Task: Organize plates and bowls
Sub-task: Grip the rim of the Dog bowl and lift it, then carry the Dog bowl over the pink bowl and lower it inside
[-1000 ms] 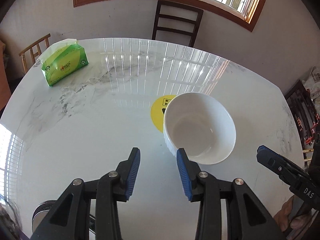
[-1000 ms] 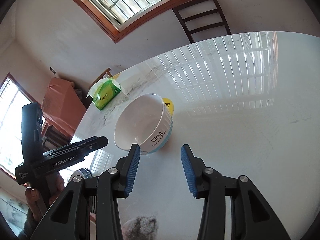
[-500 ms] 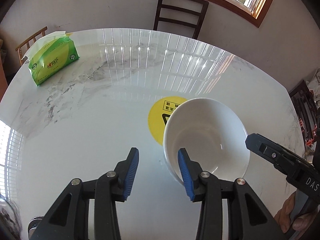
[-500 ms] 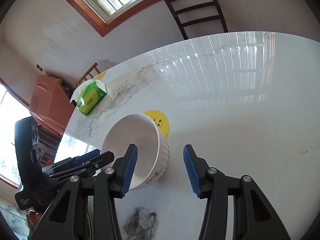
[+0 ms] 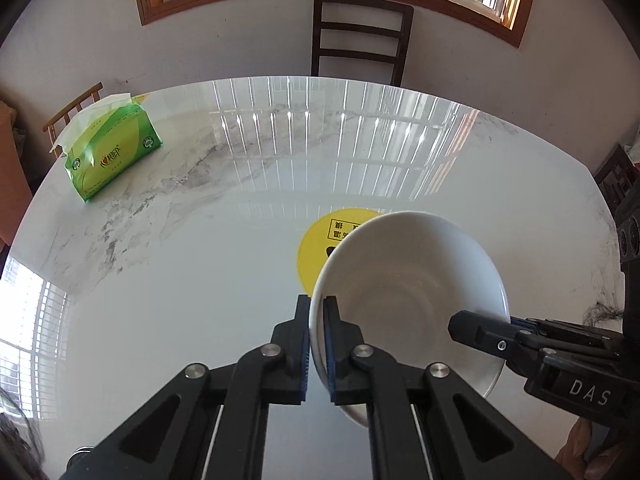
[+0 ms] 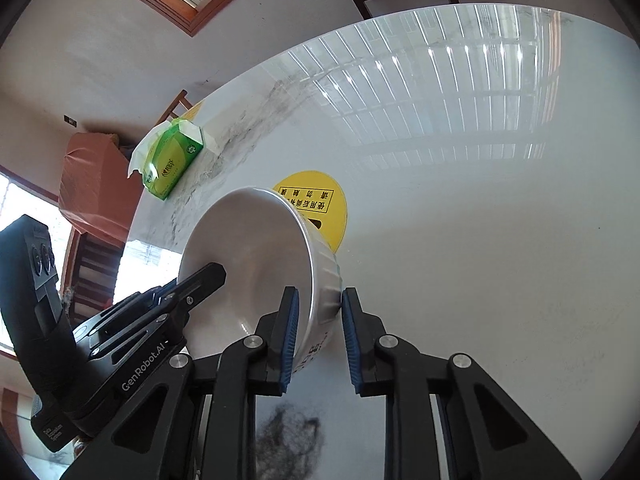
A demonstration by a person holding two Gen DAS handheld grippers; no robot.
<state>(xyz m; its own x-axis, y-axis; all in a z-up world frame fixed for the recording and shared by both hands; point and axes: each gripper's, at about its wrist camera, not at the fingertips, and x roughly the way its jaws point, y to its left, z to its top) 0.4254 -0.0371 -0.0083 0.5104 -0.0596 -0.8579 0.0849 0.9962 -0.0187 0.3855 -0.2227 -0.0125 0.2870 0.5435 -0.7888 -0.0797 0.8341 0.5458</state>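
Observation:
A white bowl (image 5: 408, 292) with a ribbed outer wall sits on the marble table (image 5: 200, 260), partly over a yellow round sticker (image 5: 320, 240). My left gripper (image 5: 316, 308) is shut on the bowl's near-left rim, one blue pad inside and one outside. In the right wrist view my right gripper (image 6: 318, 300) straddles the bowl (image 6: 248, 256) on its opposite wall. Its jaws are closing, with the wall between the pads and touching them. Each gripper appears in the other's view: the right one (image 5: 460, 322) and the left one (image 6: 212, 272).
A green tissue pack (image 5: 112, 156) lies at the table's far left edge. A dark wooden chair (image 5: 360, 36) stands behind the table under the window. A second chair's back (image 5: 72, 108) shows at the far left. A person's hand (image 5: 580, 452) holds the right gripper.
Both grippers moved in on the bowl from opposite sides and went from wide apart to closed over its rim. The bowl now fills more of both views.

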